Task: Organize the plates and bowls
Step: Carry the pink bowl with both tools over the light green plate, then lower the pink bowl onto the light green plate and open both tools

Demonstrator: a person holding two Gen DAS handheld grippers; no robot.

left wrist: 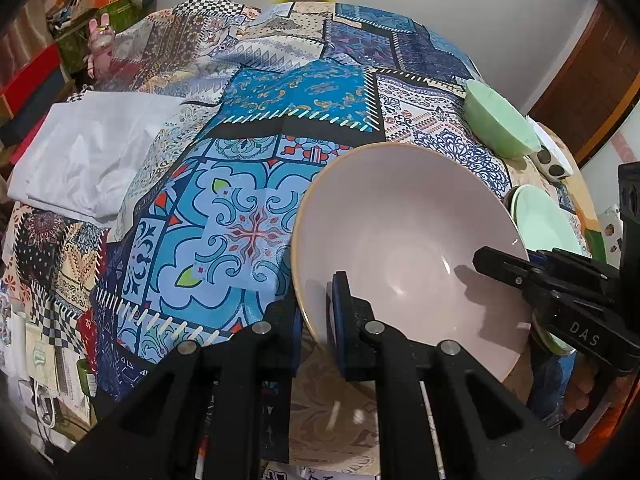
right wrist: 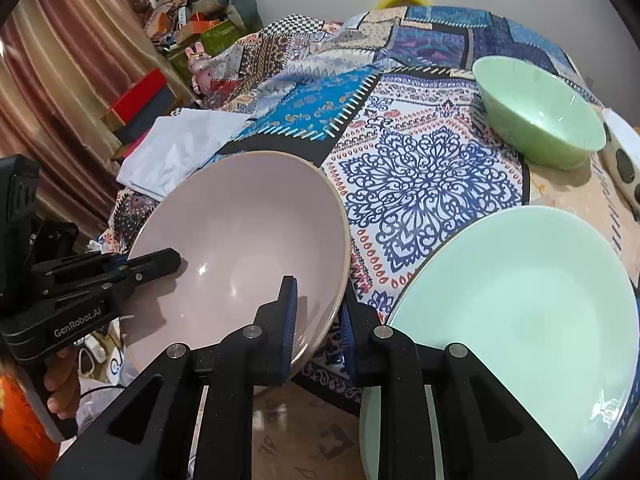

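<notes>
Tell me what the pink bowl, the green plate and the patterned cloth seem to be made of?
Pink bowl: probably glazed ceramic, going by the glossy surface with sharp light glints and the bare tan rim.
Green plate: likely glazed ceramic or milky glass; smooth, with a soft sheen.
Cloth: printed woven fabric, matte, with creases and folds.

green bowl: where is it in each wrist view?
Left wrist view: the green bowl sits at the upper right, seen from the side, near the table edge.
Right wrist view: the green bowl is at the upper right, its inside showing, beyond the green plate.
Shared landmark: the pink bowl, with both grippers clamped on its rim.
</notes>
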